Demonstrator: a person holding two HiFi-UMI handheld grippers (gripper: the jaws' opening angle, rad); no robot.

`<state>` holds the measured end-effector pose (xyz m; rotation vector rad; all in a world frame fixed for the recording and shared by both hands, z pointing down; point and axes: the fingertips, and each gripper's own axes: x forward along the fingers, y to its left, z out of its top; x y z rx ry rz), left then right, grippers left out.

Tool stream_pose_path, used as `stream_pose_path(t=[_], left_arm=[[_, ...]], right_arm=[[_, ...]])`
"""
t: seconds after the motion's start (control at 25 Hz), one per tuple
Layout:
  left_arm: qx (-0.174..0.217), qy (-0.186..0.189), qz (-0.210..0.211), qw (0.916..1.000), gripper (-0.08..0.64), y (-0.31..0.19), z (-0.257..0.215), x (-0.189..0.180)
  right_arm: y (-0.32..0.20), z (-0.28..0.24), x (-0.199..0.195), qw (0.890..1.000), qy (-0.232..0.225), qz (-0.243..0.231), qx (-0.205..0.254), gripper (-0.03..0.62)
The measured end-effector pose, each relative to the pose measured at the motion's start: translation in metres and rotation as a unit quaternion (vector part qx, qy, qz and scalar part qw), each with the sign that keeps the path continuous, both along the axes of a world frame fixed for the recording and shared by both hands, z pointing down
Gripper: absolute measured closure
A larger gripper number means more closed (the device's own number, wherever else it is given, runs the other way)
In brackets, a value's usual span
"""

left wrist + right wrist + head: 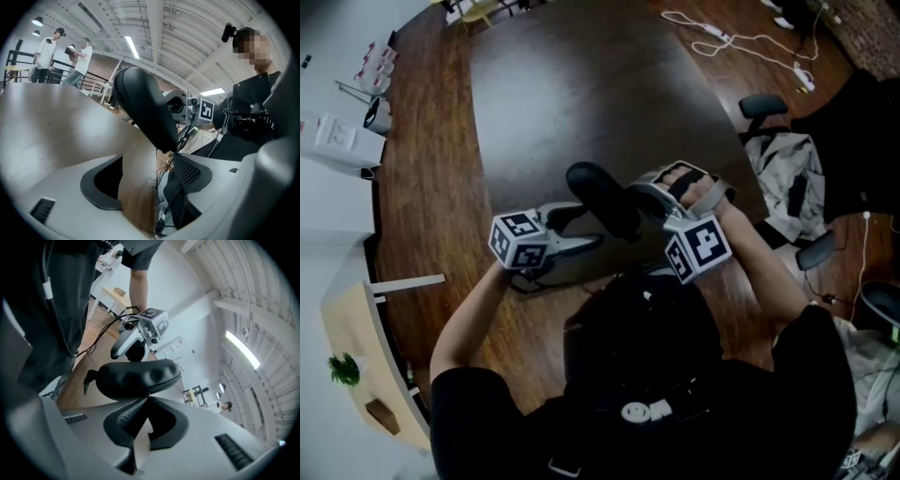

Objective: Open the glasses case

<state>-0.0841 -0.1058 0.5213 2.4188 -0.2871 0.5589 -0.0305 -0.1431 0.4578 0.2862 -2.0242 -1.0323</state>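
Note:
A black hard-shell glasses case [605,199] is held in the air over the dark table [581,84], closed along its seam. My right gripper [636,195] has it from the right; in the right gripper view the case [140,378] lies crosswise and the shut gripper [149,397] pinches its seam edge. My left gripper [581,225] is at the case's left end. In the left gripper view that gripper [145,173] stands open, and the case [145,108] slants above and beyond the pads [187,173], its lower end close to the right-hand pad, not clamped.
The dark table runs far ahead, with wooden floor [422,187] to its left. An office chair draped with clothes [787,173] stands at the right, and white cables [750,42] lie on the floor beyond it. Two people [47,51] stand far off.

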Motion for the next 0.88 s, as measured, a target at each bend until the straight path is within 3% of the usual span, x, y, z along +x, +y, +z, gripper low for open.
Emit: stream_pose_path(t=[0.16, 0.36, 0.72, 0.88], left_arm=[[0.013, 0.005, 0.043, 0.999, 0.16, 0.004, -0.006, -0.008], [0.012, 0.016, 0.048, 0.9987, 0.151, -0.008, -0.015, -0.017], [0.02, -0.018, 0.126, 0.9917, 0.15, -0.003, -0.023, -0.021], [0.025, -0.015, 0.146, 0.9888, 0.15, 0.007, -0.026, -0.018]], right_arm=[[0.005, -0.001, 0.006, 0.998, 0.044, -0.03, 0.028, 0.569], [0.02, 0.012, 0.005, 0.991, 0.094, -0.083, 0.048, 0.569], [0.038, 0.019, -0.021, 0.975, 0.136, -0.162, 0.071, 0.569], [0.044, 0.023, -0.033, 0.969, 0.145, -0.183, 0.079, 0.569]])
